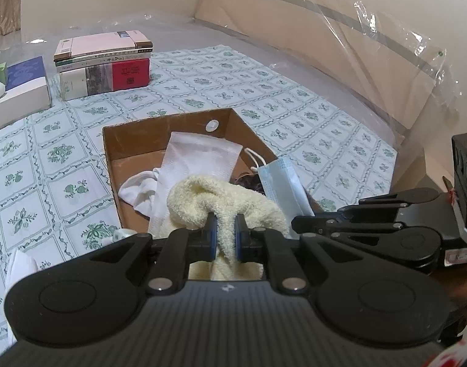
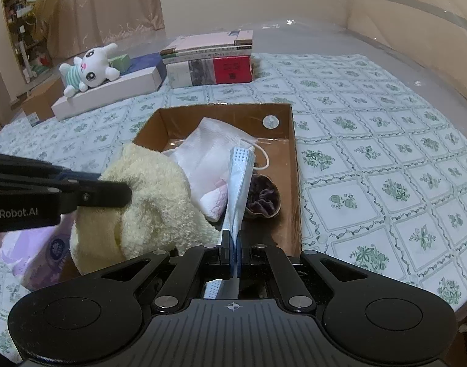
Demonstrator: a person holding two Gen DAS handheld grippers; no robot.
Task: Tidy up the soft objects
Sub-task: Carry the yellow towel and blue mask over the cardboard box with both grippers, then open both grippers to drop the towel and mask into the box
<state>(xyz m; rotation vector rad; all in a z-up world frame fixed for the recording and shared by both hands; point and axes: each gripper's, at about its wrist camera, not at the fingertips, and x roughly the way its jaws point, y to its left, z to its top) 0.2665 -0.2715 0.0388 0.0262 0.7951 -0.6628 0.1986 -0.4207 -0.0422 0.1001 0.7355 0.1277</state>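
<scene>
A shallow cardboard box (image 1: 135, 140) (image 2: 294, 165) lies on the patterned bed sheet. It holds white cloths (image 1: 199, 159) (image 2: 212, 153) and a dark purple scrunchie (image 2: 262, 198). My left gripper (image 1: 226, 232) is shut on a cream fluffy towel (image 1: 221, 195) (image 2: 147, 195) and holds it over the box's near left edge. My right gripper (image 2: 232, 244) is shut on a light blue face mask (image 2: 239, 183) (image 1: 282, 180), which stands upright over the box's near side.
A stack of books (image 2: 209, 61) (image 1: 105, 64) sits at the back. A white plush bunny (image 2: 86, 68) lies on a long white box (image 2: 111, 91). A purple packet (image 2: 43, 250) lies beside the box, under the towel. A plastic-wrapped headboard (image 1: 340, 39) runs along the right.
</scene>
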